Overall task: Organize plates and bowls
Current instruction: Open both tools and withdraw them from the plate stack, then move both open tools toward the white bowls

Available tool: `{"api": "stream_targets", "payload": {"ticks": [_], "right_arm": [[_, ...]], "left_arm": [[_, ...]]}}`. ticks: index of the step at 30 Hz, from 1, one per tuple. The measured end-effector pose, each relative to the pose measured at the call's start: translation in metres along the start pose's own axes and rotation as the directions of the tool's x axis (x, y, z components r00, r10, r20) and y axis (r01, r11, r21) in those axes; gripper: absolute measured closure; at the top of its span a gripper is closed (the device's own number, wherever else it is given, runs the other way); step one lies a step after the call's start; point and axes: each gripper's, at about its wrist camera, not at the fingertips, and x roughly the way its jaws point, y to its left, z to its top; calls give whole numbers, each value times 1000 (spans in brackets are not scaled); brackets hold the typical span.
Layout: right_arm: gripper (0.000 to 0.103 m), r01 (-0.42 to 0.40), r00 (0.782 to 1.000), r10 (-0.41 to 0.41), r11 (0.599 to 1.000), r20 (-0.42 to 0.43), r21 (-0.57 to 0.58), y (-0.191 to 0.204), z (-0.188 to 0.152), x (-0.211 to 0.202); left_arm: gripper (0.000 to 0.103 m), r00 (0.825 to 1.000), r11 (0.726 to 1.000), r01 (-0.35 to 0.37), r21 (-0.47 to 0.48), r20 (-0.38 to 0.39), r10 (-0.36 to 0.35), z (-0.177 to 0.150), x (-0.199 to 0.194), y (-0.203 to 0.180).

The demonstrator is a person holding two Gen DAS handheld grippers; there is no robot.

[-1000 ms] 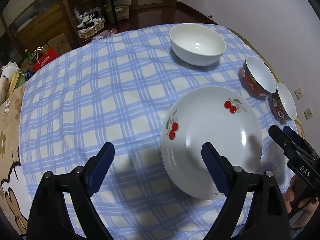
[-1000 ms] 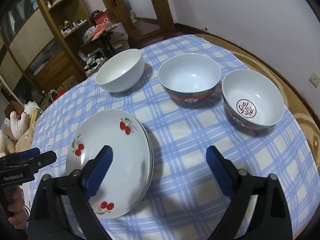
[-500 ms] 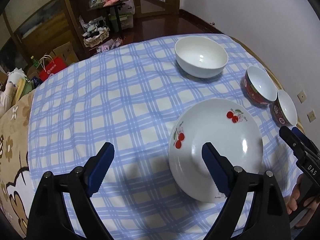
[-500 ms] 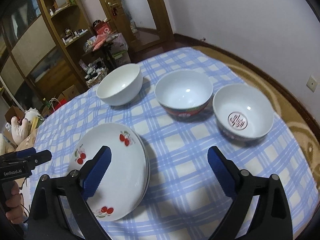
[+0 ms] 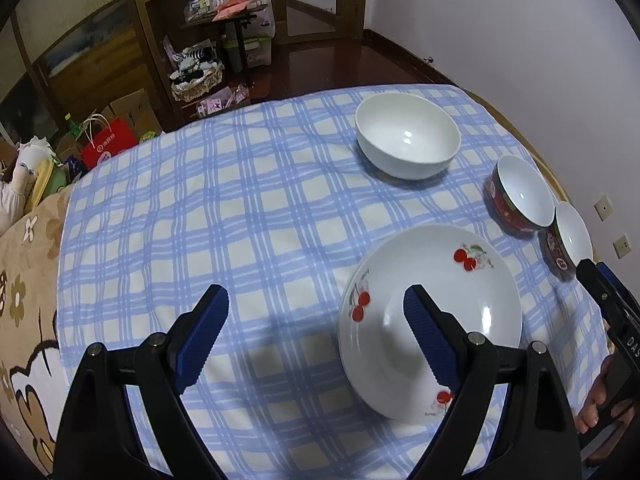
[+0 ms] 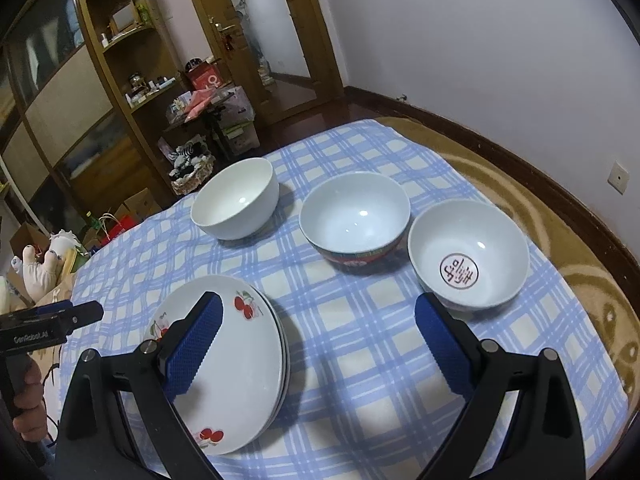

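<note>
Plates [image 6: 240,364] stacked — three bowls [image 6: 356,216] beyond

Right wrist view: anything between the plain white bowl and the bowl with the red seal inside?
Yes. The red-patterned bowl sits between the plain white bowl and the seal bowl, apart from both on the checked cloth. The right wrist view shows it clearly.

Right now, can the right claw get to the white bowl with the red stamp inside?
Probably yes. The right claw is open and empty, and the stamped white bowl sits just ahead of its right finger, nothing between.
</note>
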Motion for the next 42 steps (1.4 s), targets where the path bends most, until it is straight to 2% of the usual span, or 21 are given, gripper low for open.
{"api": "stream_targets", "payload": {"ticks": [5, 16, 21, 27, 33, 38, 42], "right_arm": [[2, -6, 1000, 7, 999, 25, -38, 10, 16, 1], [2, -42, 997, 48, 995, 62, -90, 32, 78, 29], [2, -69, 996, 74, 994, 54, -90, 43, 105, 55], [2, -58, 998, 59, 994, 8, -93, 50, 128, 94], [2, -58, 997, 52, 992, -54, -108, 50, 126, 136], [8, -78, 992, 69, 993, -102, -83, 49, 121, 166], [18, -89, 988, 78, 993, -130, -82, 51, 119, 180]], "left_arm": [[15, 1000, 1000, -2, -1, 15, 2, 20, 2, 0], [15, 999, 1000, -19, -2, 30, 19, 71, 22, -2], [15, 999, 1000, -19, -17, 41, 19, 94, 38, -3], [15, 1000, 999, 1, -52, 12, -1, 118, 71, -2], [15, 999, 997, 6, -71, -33, -8, 133, 108, 0], [15, 997, 998, 10, -65, -75, -15, 139, 138, -6], [15, 995, 998, 14, -57, -100, -20, 142, 156, -13]]}}
